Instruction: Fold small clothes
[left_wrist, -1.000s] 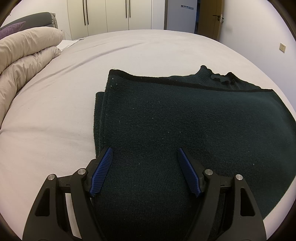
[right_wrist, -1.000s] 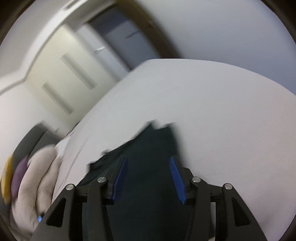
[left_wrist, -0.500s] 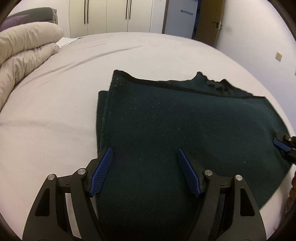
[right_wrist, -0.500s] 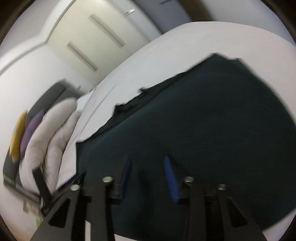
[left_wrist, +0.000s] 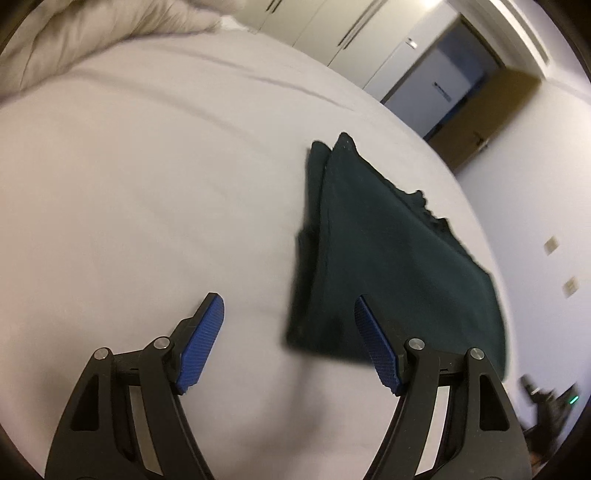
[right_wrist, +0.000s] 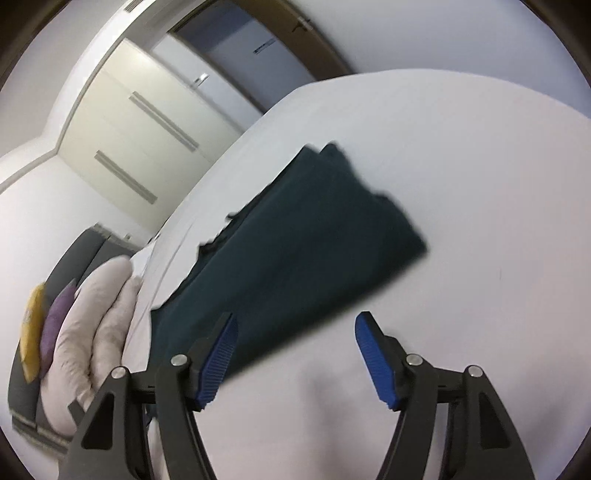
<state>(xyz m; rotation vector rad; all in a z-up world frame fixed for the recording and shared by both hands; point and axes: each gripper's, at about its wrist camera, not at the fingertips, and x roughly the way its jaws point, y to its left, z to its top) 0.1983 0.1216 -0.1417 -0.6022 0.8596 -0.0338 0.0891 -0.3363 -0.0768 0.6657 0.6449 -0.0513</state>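
A dark green knitted sweater lies folded flat on the white bed; it also shows in the right wrist view. My left gripper is open and empty, above the bed beside the sweater's near left corner, not touching it. My right gripper is open and empty, just off the sweater's near edge, over bare sheet.
A beige duvet is bunched at the head of the bed, also in the right wrist view. Purple and yellow cushions lean on a grey headboard. White wardrobes and a doorway stand beyond the bed.
Both grippers have drawn back and turned away from the sweater. The left one was over the fabric; now it is over bare sheet to its left. The sweater lies still.
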